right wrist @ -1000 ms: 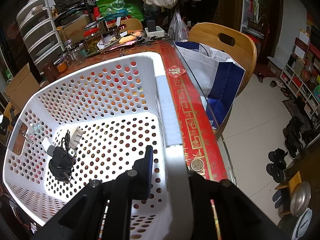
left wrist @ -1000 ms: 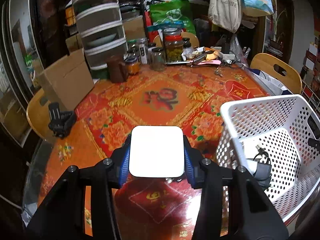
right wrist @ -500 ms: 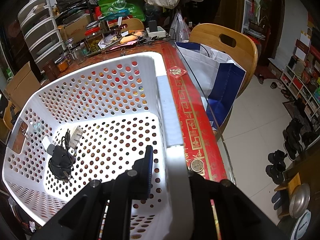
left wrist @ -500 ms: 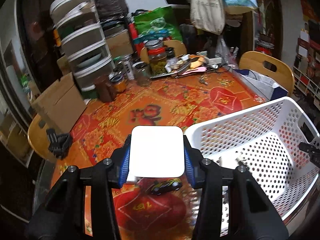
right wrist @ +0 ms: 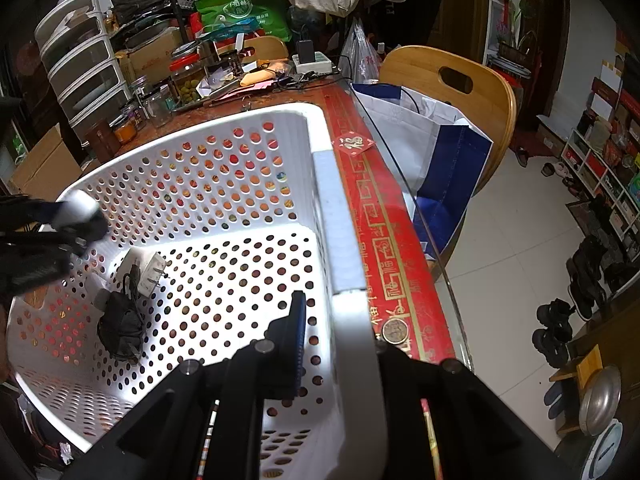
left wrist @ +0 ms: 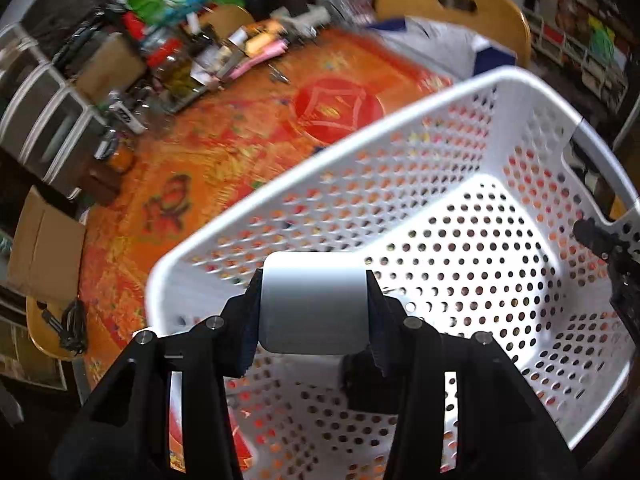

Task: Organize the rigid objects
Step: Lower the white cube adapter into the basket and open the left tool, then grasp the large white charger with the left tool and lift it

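Note:
My left gripper (left wrist: 314, 308) is shut on a white rounded box (left wrist: 314, 300) and holds it over the near-left corner of the white perforated basket (left wrist: 440, 92). In the right wrist view that box (right wrist: 78, 210) shows at the left, just inside the basket's far side. My right gripper (right wrist: 340, 332) is shut on the basket rim (right wrist: 352, 320), one finger inside the wall and the other outside. On the basket floor lie a black adapter with its cable (right wrist: 120, 320) and a white plug (right wrist: 150, 270).
The basket stands on a table with a red and orange patterned cloth (left wrist: 192, 168). Jars and clutter (right wrist: 188, 80) crowd the far end. A wooden chair (right wrist: 452, 80) with a white and blue bag (right wrist: 436, 152) stands to the right. A cardboard box (left wrist: 44, 248) sits at the left.
The left gripper swung right with the white box, from above the tablecloth to over the basket, and rolled. The right gripper kept still on the rim.

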The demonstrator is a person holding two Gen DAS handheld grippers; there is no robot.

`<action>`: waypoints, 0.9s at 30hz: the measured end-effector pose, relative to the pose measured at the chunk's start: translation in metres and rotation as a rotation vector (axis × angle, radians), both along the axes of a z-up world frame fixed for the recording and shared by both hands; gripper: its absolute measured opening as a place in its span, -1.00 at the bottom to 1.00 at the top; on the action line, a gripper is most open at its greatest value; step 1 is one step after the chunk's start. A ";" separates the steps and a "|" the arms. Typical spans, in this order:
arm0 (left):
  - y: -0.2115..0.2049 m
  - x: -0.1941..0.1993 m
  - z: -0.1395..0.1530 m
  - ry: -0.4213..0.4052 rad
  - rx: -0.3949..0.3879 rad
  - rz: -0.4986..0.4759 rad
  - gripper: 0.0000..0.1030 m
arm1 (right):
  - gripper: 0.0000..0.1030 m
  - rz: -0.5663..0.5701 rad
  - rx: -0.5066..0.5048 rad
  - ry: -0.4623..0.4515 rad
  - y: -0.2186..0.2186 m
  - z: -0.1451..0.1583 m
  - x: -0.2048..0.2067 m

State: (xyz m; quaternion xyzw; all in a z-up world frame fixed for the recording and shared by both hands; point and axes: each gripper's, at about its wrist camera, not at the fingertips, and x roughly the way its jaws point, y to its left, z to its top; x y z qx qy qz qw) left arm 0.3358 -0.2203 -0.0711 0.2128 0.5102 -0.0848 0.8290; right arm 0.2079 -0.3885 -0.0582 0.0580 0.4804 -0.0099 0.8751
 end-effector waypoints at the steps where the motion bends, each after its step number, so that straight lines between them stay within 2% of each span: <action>1: -0.008 0.002 -0.005 0.025 0.014 -0.013 -0.17 | -0.74 0.001 -0.001 0.000 0.000 0.000 0.000; 4: -0.020 0.006 -0.014 0.052 0.035 -0.039 -0.17 | -0.74 0.003 -0.001 0.002 0.000 0.000 0.000; 9: -0.036 0.017 -0.036 0.164 0.060 -0.083 -0.17 | -0.74 0.004 -0.001 0.001 0.000 0.000 0.000; 11: -0.039 0.018 -0.041 0.178 0.066 -0.099 -0.14 | -0.74 0.004 -0.001 0.002 0.000 0.000 0.000; 12: -0.041 0.018 -0.043 0.175 0.082 -0.111 0.13 | -0.74 0.004 -0.001 0.002 0.000 0.000 0.000; 13: -0.043 0.017 -0.045 0.168 0.092 -0.122 0.49 | -0.74 0.004 -0.001 0.003 0.000 0.000 0.000; 15: -0.041 0.014 -0.036 0.108 0.074 -0.141 0.69 | -0.74 0.005 -0.002 0.008 0.000 -0.001 0.000; 17: -0.029 0.006 -0.015 0.045 0.021 -0.139 0.69 | -0.74 0.004 -0.002 0.012 0.000 -0.002 -0.001; 19: 0.005 -0.011 0.020 -0.027 -0.106 -0.135 0.70 | -0.74 0.003 -0.001 0.017 -0.001 -0.002 -0.001; 20: 0.036 -0.022 0.043 -0.089 -0.169 -0.118 0.73 | -0.74 0.003 0.000 0.018 -0.001 -0.002 -0.001; 22: 0.089 -0.034 0.069 -0.179 -0.226 -0.070 1.00 | -0.74 0.002 -0.002 0.024 -0.001 -0.002 0.000; 23: 0.125 -0.038 0.079 -0.235 -0.232 -0.027 1.00 | -0.74 0.001 -0.003 0.025 -0.001 -0.002 0.000; 24: 0.153 -0.038 0.078 -0.256 -0.206 0.027 1.00 | -0.74 0.000 -0.002 0.025 -0.001 -0.002 0.000; 26: 0.204 -0.023 0.061 -0.234 -0.163 0.141 1.00 | -0.74 0.000 0.001 0.023 -0.002 -0.001 0.000; 27: 0.228 -0.012 0.046 -0.196 -0.159 0.195 1.00 | -0.74 0.001 0.000 0.023 -0.002 -0.001 0.000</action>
